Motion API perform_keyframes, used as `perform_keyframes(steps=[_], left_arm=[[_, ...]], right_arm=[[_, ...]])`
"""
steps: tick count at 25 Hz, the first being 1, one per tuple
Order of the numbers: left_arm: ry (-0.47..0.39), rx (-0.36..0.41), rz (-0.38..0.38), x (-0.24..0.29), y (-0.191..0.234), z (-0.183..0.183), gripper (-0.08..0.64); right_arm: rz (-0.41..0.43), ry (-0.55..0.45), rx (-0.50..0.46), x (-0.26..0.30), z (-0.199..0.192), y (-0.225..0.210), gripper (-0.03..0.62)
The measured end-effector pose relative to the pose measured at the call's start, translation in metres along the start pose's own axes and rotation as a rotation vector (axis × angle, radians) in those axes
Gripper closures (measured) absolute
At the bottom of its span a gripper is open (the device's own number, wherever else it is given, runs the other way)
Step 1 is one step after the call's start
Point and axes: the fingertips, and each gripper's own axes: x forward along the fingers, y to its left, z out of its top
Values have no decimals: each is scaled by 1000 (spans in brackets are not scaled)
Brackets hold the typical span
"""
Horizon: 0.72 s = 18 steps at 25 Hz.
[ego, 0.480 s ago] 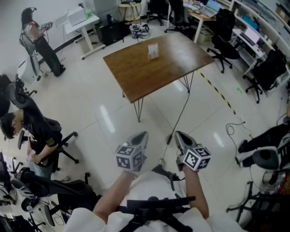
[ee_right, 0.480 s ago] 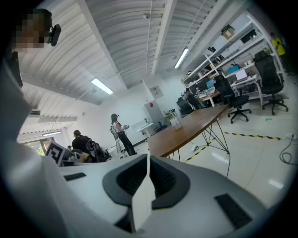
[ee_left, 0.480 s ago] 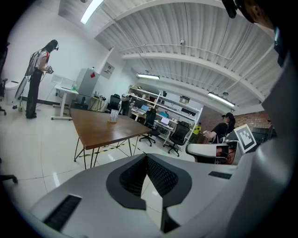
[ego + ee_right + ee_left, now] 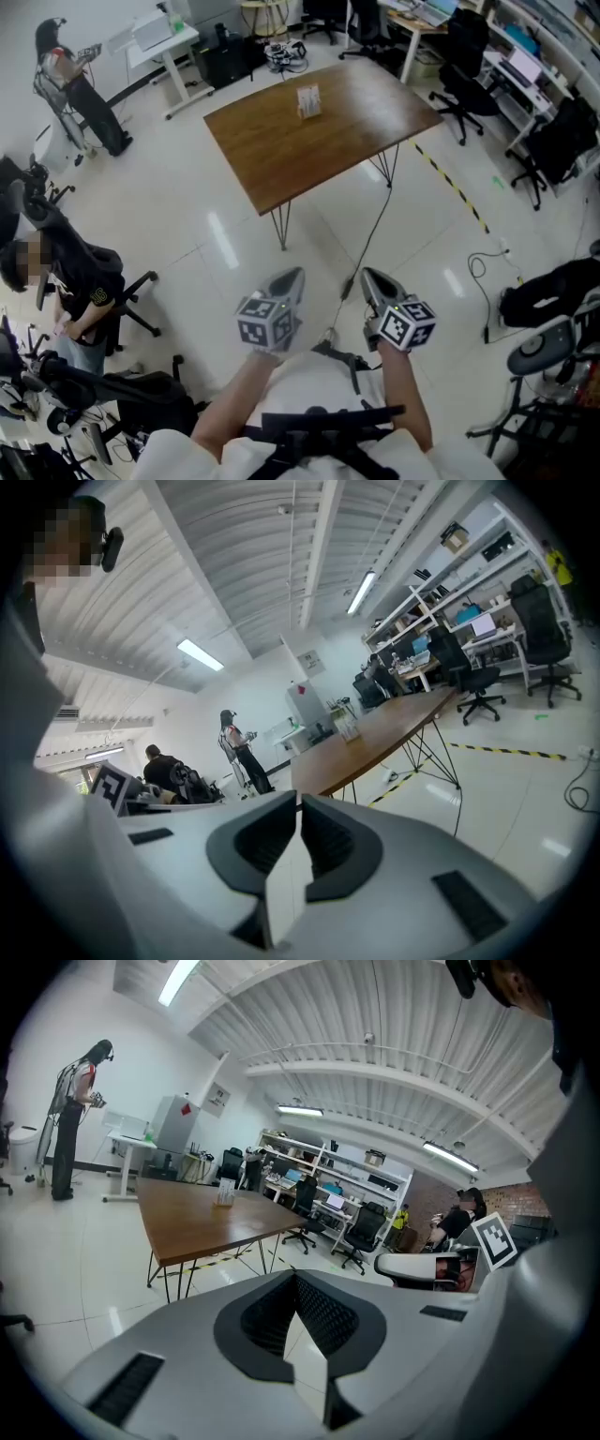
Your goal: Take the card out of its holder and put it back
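Held left gripper [image 4: 292,276] and right gripper [image 4: 368,277] at lower middle of the frame, both pressed together on nothing, well apart from the card holder [image 4: 307,100] on the table [image 4: 309,155] near the top, so judged nothing begun, removal and return both left.

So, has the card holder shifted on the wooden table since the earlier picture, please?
No. The card holder stands at the same spot near the far edge of the wooden table; only the camera has shifted.
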Motion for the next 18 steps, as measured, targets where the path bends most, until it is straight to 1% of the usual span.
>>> perform_keyframes(steps=[9,14,18], left_arm=[[1,-23,46,33,-10,-11,572],[13,-26,66,44,-11,-11,572],[13,-32,73,58,-10,-5,572]], right_arm=[[22,33,5,4,8,-43,561],[37,48,15,9,9,-55,561],[45,61,11,18,14,-63,561]])
